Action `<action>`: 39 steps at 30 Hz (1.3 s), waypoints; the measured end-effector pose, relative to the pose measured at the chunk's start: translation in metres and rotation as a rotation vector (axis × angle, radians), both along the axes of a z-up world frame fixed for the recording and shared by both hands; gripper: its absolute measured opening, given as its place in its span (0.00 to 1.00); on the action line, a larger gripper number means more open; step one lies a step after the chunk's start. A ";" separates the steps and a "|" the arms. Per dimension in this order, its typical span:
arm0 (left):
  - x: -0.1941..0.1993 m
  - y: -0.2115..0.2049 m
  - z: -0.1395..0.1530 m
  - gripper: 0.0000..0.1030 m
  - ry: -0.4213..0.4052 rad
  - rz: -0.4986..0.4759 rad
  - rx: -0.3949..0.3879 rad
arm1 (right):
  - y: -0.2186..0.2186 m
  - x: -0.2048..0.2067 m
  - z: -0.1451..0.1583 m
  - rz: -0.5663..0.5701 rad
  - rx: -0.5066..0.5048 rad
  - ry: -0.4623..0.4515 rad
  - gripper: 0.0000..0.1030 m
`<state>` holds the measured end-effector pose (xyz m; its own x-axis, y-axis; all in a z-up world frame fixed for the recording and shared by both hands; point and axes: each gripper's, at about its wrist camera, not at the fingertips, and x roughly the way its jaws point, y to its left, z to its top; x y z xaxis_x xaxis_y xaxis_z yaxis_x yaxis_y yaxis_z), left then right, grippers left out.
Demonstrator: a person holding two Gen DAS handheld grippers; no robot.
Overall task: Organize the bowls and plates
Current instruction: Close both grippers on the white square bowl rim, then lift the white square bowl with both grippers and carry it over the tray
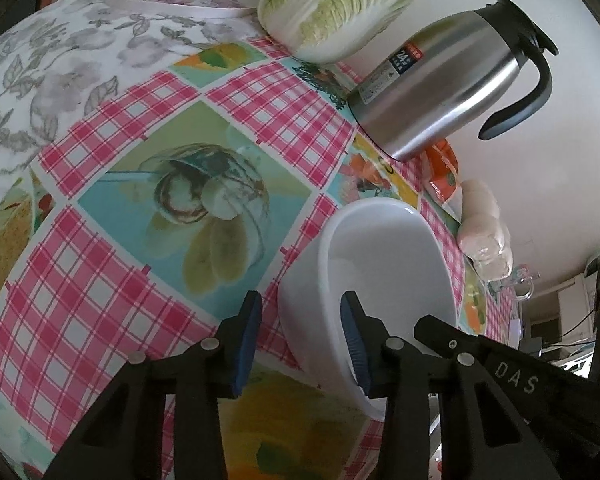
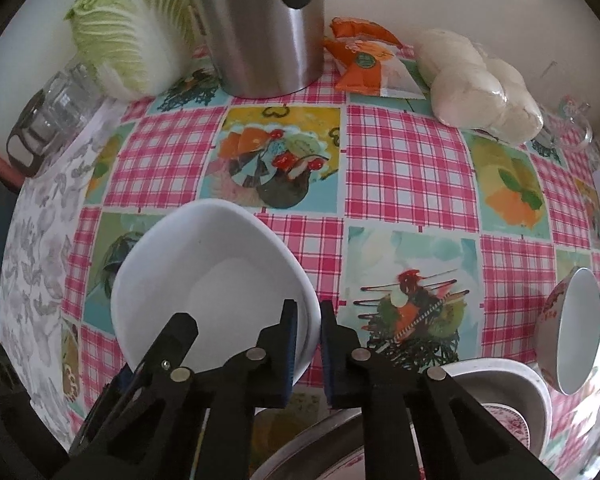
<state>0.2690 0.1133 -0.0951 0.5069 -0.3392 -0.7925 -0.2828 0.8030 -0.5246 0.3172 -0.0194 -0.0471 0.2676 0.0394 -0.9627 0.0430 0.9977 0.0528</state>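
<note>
A white bowl point(image 1: 384, 264) with rounded corners stands on the checked tablecloth point(image 1: 112, 292). My left gripper point(image 1: 302, 340) straddles its near-left wall: one blue pad is inside the bowl, while the other is outside, with a strip of cloth showing between it and the wall, so it is open. In the right wrist view the same white bowl point(image 2: 216, 276) lies at lower left, and my right gripper point(image 2: 308, 344) is shut on its right rim. A floral bowl point(image 2: 572, 328) lies on its side at the far right, above a stack of dishes point(image 2: 500, 392).
A steel thermos jug point(image 1: 448, 88) and a napa cabbage point(image 1: 340, 4) stand at the table's back by the wall. An orange packet point(image 2: 364, 64) and a bag of white buns point(image 2: 480, 88) lie to the right. A glass jug point(image 2: 56, 112) is at the far left.
</note>
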 end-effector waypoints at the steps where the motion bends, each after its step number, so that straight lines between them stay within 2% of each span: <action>1: 0.000 0.001 -0.001 0.38 0.001 0.002 -0.003 | 0.001 0.000 0.000 0.004 0.000 0.004 0.11; 4: 0.000 0.003 -0.005 0.31 0.006 0.007 -0.012 | 0.007 -0.002 0.000 0.027 0.004 0.013 0.11; 15: -0.006 0.017 0.000 0.25 -0.003 0.039 0.003 | 0.024 -0.009 0.007 0.089 0.019 0.008 0.12; 21: -0.011 0.017 0.016 0.24 -0.038 0.034 0.017 | 0.026 -0.018 0.026 0.104 0.029 -0.026 0.12; 26: -0.022 0.012 0.048 0.23 -0.093 0.032 0.050 | 0.022 -0.032 0.056 0.115 0.043 -0.088 0.12; 31: -0.040 -0.003 0.097 0.23 -0.177 0.016 0.104 | 0.006 -0.053 0.095 0.110 0.052 -0.166 0.12; 39: -0.069 -0.031 0.138 0.23 -0.247 -0.018 0.071 | -0.029 -0.094 0.145 0.098 0.090 -0.248 0.12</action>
